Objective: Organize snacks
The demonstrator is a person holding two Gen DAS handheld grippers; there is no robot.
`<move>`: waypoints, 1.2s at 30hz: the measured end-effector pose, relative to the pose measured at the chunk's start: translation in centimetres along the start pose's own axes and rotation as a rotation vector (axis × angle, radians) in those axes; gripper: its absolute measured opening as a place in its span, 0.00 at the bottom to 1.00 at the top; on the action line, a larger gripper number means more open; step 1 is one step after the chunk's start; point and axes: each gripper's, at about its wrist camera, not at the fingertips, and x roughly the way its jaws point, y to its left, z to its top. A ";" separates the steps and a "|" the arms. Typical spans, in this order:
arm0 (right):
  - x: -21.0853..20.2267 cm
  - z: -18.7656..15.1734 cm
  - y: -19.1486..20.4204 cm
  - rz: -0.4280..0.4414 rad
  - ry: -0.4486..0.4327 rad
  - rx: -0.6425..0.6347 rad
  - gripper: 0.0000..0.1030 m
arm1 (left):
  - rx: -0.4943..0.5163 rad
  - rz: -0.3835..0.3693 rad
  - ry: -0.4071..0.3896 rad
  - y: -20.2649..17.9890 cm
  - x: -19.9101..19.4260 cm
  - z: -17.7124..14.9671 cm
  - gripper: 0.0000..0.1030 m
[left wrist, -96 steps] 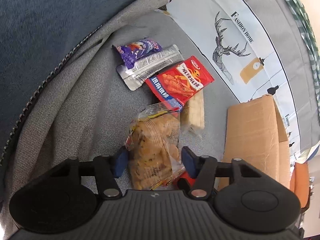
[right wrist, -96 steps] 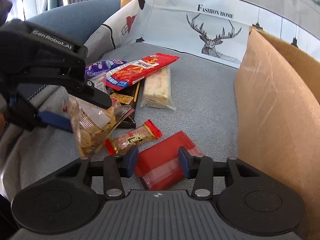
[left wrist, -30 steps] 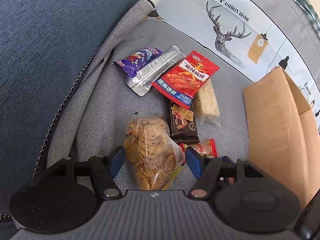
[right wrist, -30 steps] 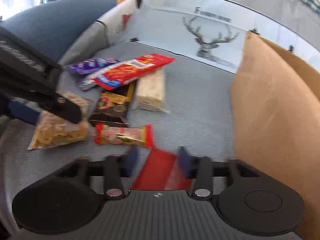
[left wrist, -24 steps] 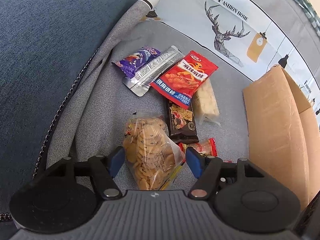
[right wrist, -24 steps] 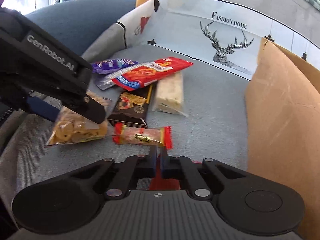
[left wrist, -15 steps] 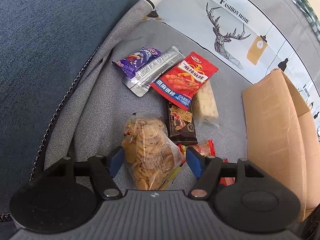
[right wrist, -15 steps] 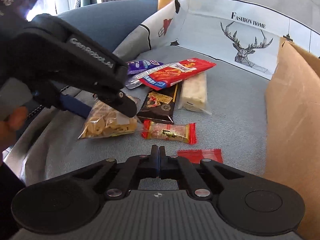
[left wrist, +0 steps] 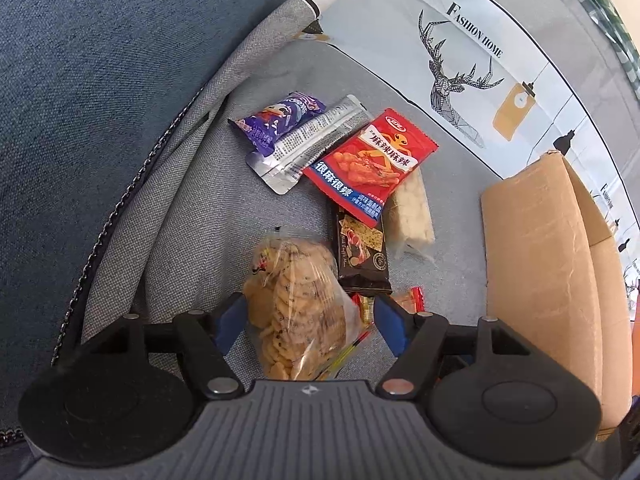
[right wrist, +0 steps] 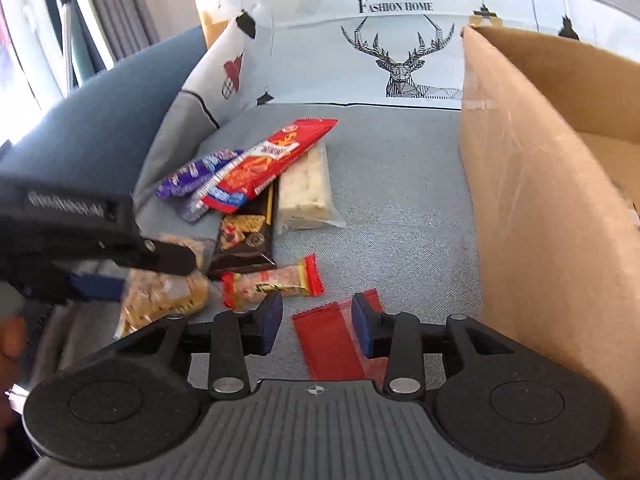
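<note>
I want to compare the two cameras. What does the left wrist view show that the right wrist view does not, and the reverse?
Only left wrist: the silver packet's printed face.

Only right wrist: the flat red packet between the open right gripper, the cardboard box's inside.

Both: the cookie bag inside the open left gripper, the red spicy snack bag, the black cracker pack.

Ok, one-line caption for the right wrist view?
Open right gripper over a red packet on the sofa, cardboard box alongside.
</note>
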 end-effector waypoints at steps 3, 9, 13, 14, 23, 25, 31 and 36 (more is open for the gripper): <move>-1.0 -0.1 -0.1 0.022 0.012 0.041 0.41 | -0.002 -0.009 0.000 0.1 -0.1 0.0 0.73; -0.8 -0.9 0.8 -0.055 0.028 -0.029 0.45 | -0.004 -0.019 -0.004 0.0 -0.3 -0.1 0.73; 0.4 -1.2 1.0 -0.116 0.048 -0.073 0.61 | 0.004 -0.016 -0.003 0.1 -0.3 -0.1 0.73; 0.6 -1.3 0.9 -0.123 0.048 -0.073 0.66 | 0.002 -0.016 -0.001 0.1 -0.3 -0.1 0.73; 1.2 -1.5 1.0 -0.133 0.049 -0.102 0.46 | 0.017 -0.002 0.006 -0.2 0.1 0.0 0.74; 1.0 -1.6 1.3 -0.092 0.049 -0.112 0.44 | 0.020 -0.001 0.008 -0.3 0.2 0.0 0.75; 0.0 -1.9 3.4 -0.028 0.039 -0.191 0.43 | 0.050 0.009 0.020 -0.8 0.5 -0.2 0.79; 0.7 -1.5 2.5 -0.113 0.097 -0.148 0.51 | 0.096 0.042 0.048 -1.4 1.1 -0.4 0.81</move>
